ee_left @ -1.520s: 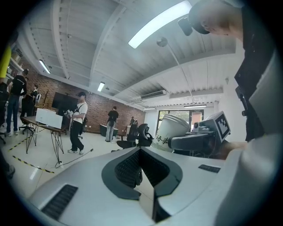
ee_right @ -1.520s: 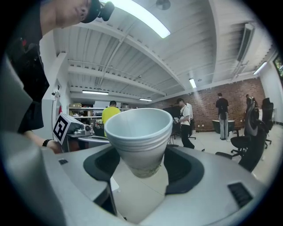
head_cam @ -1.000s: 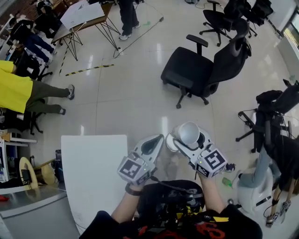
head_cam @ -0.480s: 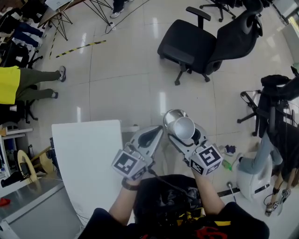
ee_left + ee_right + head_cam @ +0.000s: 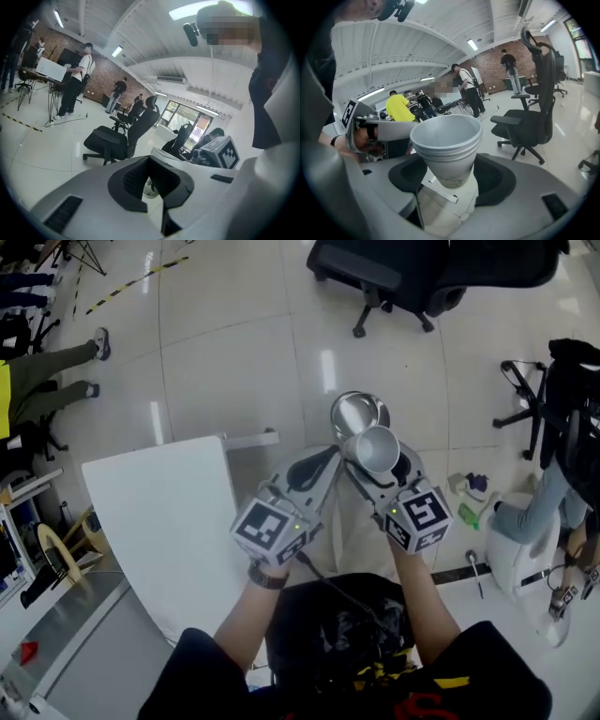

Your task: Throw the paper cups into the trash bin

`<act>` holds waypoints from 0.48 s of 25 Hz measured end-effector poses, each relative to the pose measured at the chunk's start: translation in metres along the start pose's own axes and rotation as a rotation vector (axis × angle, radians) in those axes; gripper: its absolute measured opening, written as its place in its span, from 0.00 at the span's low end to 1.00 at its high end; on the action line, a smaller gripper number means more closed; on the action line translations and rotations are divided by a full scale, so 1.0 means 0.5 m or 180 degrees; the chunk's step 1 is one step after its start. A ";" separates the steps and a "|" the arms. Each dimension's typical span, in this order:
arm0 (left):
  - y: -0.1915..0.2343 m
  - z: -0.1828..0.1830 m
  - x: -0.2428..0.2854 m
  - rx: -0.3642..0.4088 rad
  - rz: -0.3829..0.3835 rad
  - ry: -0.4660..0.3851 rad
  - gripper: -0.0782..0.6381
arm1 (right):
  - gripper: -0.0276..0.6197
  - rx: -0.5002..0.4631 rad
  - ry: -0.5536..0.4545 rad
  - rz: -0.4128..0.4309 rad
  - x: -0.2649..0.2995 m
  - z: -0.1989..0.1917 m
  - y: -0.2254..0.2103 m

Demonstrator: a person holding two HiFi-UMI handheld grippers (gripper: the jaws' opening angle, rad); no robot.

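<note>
Head view: right gripper (image 5: 379, 472) at centre frame, fingers clamped on the lower body of the paper cups (image 5: 376, 448), a nested stack (at least three rims count off in the right gripper view). Trash bin (image 5: 341, 407), round and metallic, stands on the floor just above the cups in the frame; the stack's rim overlaps the bin's lower-right edge in the picture, so I judge the cups are near the opening but not centred over it. Left gripper (image 5: 317, 468) sits just left of the right one, fingers together on nothing. Risks from here, as I read it: letting go at this offset could clip the bin's rim or drop the stack onto the tiles; a tilt on release could let the nested cups slide apart and scatter; the thin walls may stick to the pads for a moment and throw off the fall. Orientation: long axis runs roughly vertical, mouth up toward the head camera, base down between the fingers, leaning slightly toward the upper part of the frame.
</note>
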State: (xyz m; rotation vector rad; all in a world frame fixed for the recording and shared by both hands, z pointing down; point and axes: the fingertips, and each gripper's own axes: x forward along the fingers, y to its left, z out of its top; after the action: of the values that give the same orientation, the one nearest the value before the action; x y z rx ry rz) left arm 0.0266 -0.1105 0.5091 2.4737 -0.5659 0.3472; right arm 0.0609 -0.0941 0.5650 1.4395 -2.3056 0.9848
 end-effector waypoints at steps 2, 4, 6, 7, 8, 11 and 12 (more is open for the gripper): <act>0.021 -0.042 0.023 0.0030 -0.0027 0.0116 0.13 | 0.54 0.0094 0.0056 -0.0057 0.025 -0.046 -0.027; 0.052 -0.079 0.037 -0.0023 -0.0014 0.0158 0.13 | 0.54 0.0104 0.0085 -0.0094 0.046 -0.081 -0.050; 0.085 -0.117 0.050 -0.0114 0.0027 0.0175 0.13 | 0.54 0.0133 0.0120 -0.0140 0.069 -0.116 -0.075; 0.099 -0.137 0.058 -0.0152 0.0038 0.0187 0.13 | 0.54 0.0165 0.0139 -0.0164 0.080 -0.136 -0.088; 0.109 -0.159 0.068 -0.0182 0.0046 0.0203 0.13 | 0.54 0.0199 0.0163 -0.0185 0.089 -0.158 -0.101; 0.133 -0.232 0.094 -0.0290 0.0096 0.0284 0.13 | 0.54 0.0262 0.0271 -0.0225 0.110 -0.224 -0.133; 0.140 -0.256 0.099 -0.0352 0.0119 0.0315 0.13 | 0.54 0.0274 0.0305 -0.0220 0.118 -0.246 -0.141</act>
State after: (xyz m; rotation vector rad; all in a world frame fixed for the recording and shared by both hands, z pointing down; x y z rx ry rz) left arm 0.0220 -0.1039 0.6629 2.3287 -0.5752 0.4388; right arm 0.0768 -0.0742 0.7162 1.4605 -2.1560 1.1196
